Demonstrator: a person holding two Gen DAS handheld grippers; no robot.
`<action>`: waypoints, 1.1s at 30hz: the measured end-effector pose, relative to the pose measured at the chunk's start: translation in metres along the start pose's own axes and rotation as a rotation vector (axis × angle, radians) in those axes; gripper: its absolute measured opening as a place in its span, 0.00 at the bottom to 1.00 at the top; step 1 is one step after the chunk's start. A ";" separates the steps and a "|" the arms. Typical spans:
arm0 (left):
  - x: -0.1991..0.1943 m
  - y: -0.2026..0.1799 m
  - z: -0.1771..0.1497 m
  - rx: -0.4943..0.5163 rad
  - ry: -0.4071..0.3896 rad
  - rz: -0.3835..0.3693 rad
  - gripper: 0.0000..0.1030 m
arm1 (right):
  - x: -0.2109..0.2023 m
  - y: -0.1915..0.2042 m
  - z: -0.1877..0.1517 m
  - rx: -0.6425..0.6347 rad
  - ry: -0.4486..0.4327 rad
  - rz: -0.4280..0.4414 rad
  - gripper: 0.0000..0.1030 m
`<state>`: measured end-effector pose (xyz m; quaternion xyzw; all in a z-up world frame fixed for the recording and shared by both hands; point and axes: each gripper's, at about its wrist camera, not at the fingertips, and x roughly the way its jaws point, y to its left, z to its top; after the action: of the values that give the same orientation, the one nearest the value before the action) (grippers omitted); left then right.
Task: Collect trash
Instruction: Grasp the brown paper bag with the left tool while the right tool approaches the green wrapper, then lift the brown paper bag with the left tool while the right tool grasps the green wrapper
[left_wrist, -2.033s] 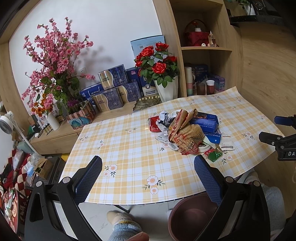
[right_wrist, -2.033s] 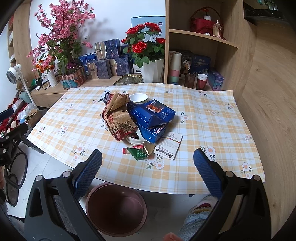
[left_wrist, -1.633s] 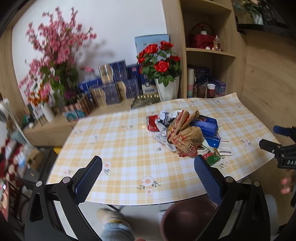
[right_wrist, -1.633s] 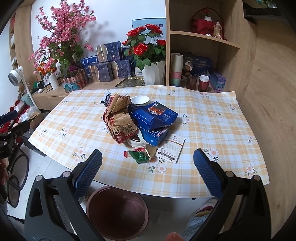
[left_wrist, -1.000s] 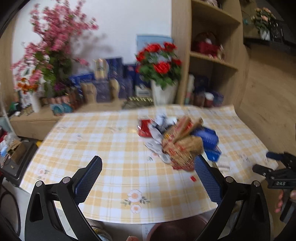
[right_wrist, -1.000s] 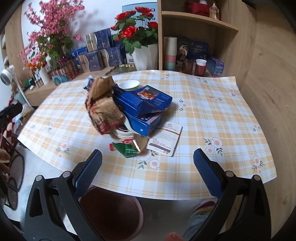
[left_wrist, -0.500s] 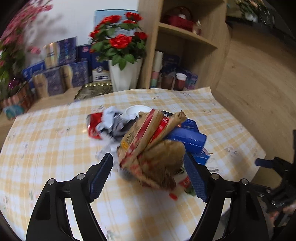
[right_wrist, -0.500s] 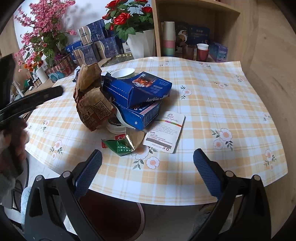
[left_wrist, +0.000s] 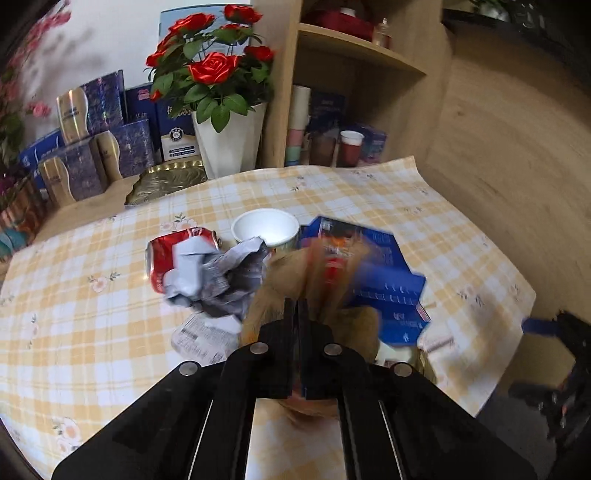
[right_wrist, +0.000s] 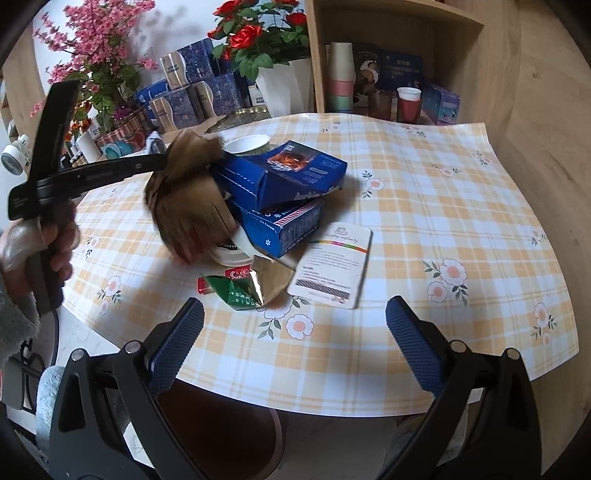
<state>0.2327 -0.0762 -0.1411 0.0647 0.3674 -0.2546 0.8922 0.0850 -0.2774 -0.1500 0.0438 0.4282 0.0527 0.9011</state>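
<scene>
left gripper (left_wrist: 297, 310): jaws clamped on top of the brown paper bag (right_wrist: 192, 206)
right gripper (right_wrist: 295, 332): jaws apart, nothing between
green wrapper (right_wrist: 236, 291): just ahead of right gripper, slightly left

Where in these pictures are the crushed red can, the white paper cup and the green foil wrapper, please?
crushed red can (left_wrist: 162, 254), left wrist view, on its red side.
white paper cup (left_wrist: 265, 228), left wrist view, on its inside wall.
green foil wrapper (right_wrist: 236, 291), right wrist view, on its green face.
</scene>
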 end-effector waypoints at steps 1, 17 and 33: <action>-0.006 0.000 -0.003 0.003 -0.006 -0.007 0.01 | 0.001 0.001 -0.001 -0.005 0.002 0.002 0.94; -0.094 0.007 -0.057 -0.094 -0.095 -0.049 0.01 | 0.026 0.018 -0.010 -0.055 0.037 0.046 0.93; -0.117 0.021 -0.105 -0.207 -0.077 -0.040 0.01 | 0.114 0.059 0.005 -0.270 0.116 0.015 0.69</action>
<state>0.1076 0.0216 -0.1376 -0.0452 0.3582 -0.2353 0.9024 0.1572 -0.2035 -0.2271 -0.0777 0.4682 0.1188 0.8721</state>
